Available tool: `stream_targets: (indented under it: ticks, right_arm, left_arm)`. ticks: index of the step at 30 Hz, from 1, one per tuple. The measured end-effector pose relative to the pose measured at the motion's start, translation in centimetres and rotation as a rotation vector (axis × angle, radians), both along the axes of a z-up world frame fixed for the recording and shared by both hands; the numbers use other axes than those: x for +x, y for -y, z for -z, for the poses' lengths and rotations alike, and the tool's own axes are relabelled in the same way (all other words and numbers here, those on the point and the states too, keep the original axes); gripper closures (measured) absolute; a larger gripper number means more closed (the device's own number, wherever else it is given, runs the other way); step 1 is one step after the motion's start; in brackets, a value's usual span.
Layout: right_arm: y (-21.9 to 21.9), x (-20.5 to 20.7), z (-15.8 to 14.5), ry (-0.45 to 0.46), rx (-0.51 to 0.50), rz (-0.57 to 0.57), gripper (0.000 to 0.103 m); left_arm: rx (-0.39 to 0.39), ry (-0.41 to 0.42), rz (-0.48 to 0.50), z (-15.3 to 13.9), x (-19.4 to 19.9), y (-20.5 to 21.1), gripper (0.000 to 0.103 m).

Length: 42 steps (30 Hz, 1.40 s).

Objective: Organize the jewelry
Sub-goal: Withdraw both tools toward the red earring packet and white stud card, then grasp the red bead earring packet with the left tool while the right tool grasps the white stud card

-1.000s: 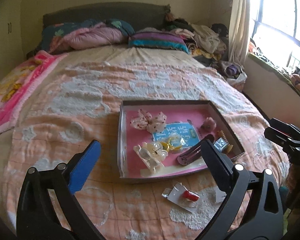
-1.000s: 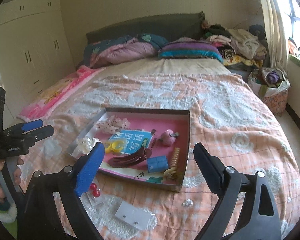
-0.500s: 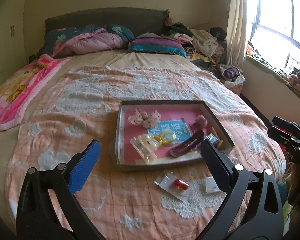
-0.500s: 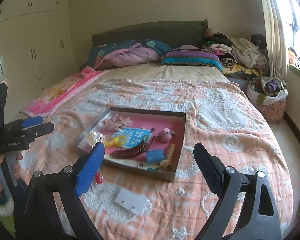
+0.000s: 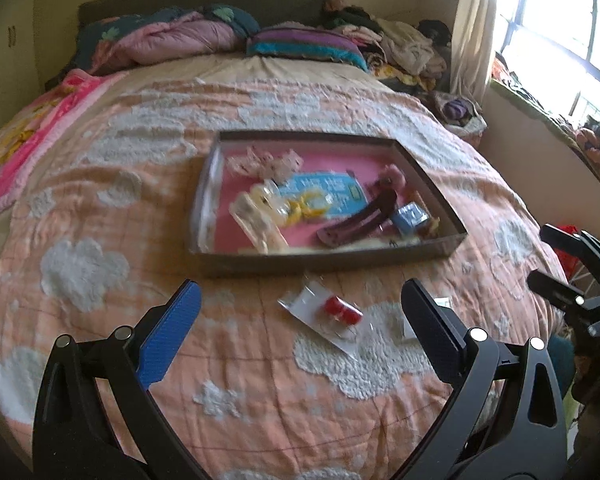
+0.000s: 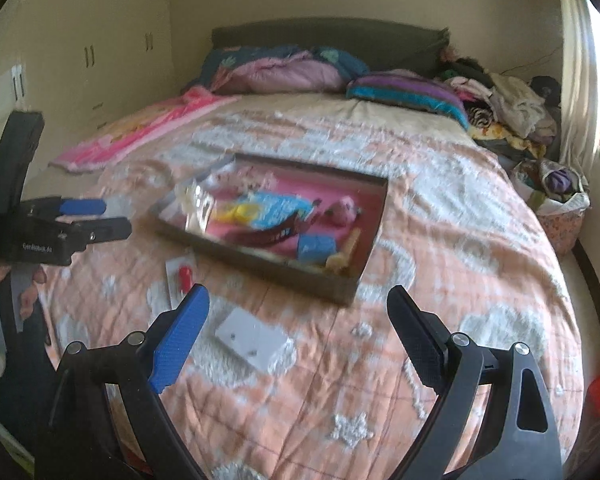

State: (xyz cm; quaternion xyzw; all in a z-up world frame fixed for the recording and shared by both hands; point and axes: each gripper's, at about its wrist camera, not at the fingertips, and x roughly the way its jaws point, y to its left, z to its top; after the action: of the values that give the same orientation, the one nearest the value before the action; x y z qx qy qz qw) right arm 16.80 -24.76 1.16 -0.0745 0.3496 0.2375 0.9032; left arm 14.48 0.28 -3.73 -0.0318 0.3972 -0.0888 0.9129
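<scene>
A bed fills both views under a peach quilt [image 5: 260, 380] with white cloud patches, pillows at the top and a window at upper right. A shallow tray [image 5: 324, 260] with a pink floor sits mid-frame, holding hair clips and small trinkets. A packet with red earrings [image 5: 332, 314] and a white card [image 6: 252, 338] lie on the quilt below it. The left gripper [image 5: 300, 324] and right gripper [image 6: 296, 330] both tilt down over the quilt, jaws wide, holding nothing.

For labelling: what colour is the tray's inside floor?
Pink; the tray floor shows best in the left wrist view.
</scene>
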Motion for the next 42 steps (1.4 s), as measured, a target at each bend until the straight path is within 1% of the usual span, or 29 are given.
stream_targets:
  ticks: [6,9,13,15,18,20,21,22,23,24,25,27,28,30,31,32,38,42]
  right_arm:
    - [-1.5,0.4,3.3,-0.049,-0.072,-0.071,0.013]
    - [-2.5,1.0,4.9,-0.07,-0.11,-0.119,0.013]
    - [-4.2,1.9,6.9,-0.086,-0.161,-0.199,0.013]
    - [-4.9,2.2,7.9,-0.099,-0.156,-0.245,0.013]
    - [-5.8,2.7,9.3,-0.122,-0.183,-0.281,0.013]
    - [-6.2,2.8,10.2,-0.144,-0.185,-0.29,0.014]
    - [-6.1,2.8,10.3,-0.151,-0.178,-0.29,0.016]
    - [-6.0,2.8,10.4,-0.156,-0.165,-0.289,0.022]
    - [-5.8,2.8,10.3,-0.162,-0.147,-0.29,0.03]
    - [-5.7,2.8,10.2,-0.168,-0.138,-0.29,0.035]
    - [-5.5,2.8,10.2,-0.175,-0.129,-0.289,0.044]
    - [-5.3,2.6,10.0,-0.191,-0.115,-0.283,0.047]
    - [-5.1,2.4,10.0,-0.192,-0.114,-0.281,0.051]
    - [-4.9,1.9,9.9,-0.202,-0.096,-0.282,0.051]
    - [-4.7,1.7,9.8,-0.21,-0.083,-0.28,0.051]
    - [-4.5,1.4,9.6,-0.217,-0.069,-0.276,0.052]
    - [-3.2,-0.4,8.1,-0.225,0.002,-0.249,0.052]
    - [-2.3,-1.1,6.4,-0.196,0.038,-0.227,0.052]
  left_arm:
    - [-0.052,-0.087,0.01,3.0,0.6,0.7,0.01]
    - [-0.041,-0.111,0.017,4.1,0.6,1.4,0.01]
    - [-0.057,-0.147,0.03,5.1,0.8,2.1,0.01]
    - [-0.077,-0.169,0.029,5.6,1.2,2.2,0.01]
    - [-0.132,-0.208,0.022,6.6,2.0,2.4,0.01]
    - [-0.143,-0.221,0.012,7.2,2.4,2.6,0.01]
    - [-0.141,-0.22,0.009,7.4,2.7,2.8,0.01]
    - [-0.134,-0.218,0.002,7.6,2.9,3.0,0.01]
    - [-0.129,-0.217,0.0,7.7,3.2,3.2,0.011]
    - [-0.124,-0.213,-0.001,7.8,3.3,3.4,0.014]
    - [-0.11,-0.208,-0.005,7.9,3.6,3.7,0.015]
    - [-0.082,-0.195,-0.005,8.1,4.0,4.2,0.025]
    - [-0.061,-0.189,-0.007,8.1,4.1,4.4,0.028]
    - [-0.03,-0.178,-0.006,8.2,4.2,4.7,0.044]
    - [-0.013,-0.17,-0.003,8.2,4.1,4.7,0.05]
    - [-0.007,-0.165,0.0,8.2,4.1,4.6,0.052]
    - [-0.091,-0.152,0.02,7.0,3.3,3.0,0.057]
    - [-0.104,-0.109,0.027,5.2,2.5,2.6,0.057]
